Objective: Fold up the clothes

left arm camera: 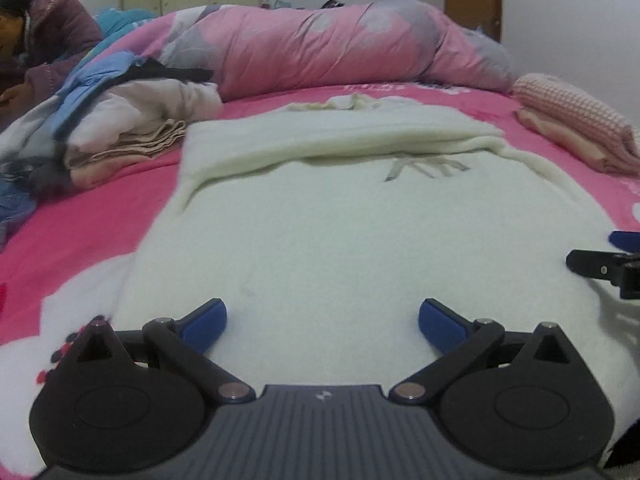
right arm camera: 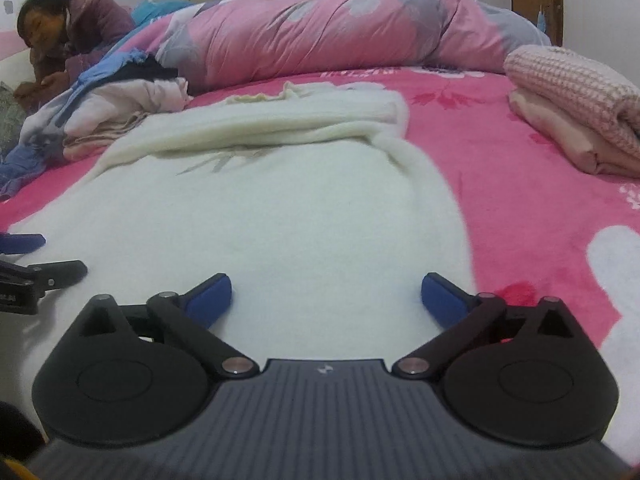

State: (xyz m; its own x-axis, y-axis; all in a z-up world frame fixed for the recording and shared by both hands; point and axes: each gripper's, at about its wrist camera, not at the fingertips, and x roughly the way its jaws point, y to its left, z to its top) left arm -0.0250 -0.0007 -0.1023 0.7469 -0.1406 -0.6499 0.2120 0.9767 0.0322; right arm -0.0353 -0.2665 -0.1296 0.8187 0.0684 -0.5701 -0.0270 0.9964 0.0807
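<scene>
Both jaws spread wide and empty, left gripper (left arm camera: 322,322) and right gripper (right arm camera: 326,299) hover over the half-folded cream sweater (left arm camera: 340,232) mid-bed, likely needing its near hem gripped next.

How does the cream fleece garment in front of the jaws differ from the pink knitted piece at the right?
The cream fleece garment lies spread wide and mostly flat with only its far edge folded over; the pink knitted piece is a compact folded bundle. The cream one lies straight on the pink bedspread; the knitted one sits atop a folded peach cloth. Both are soft clothing on the bed.
</scene>
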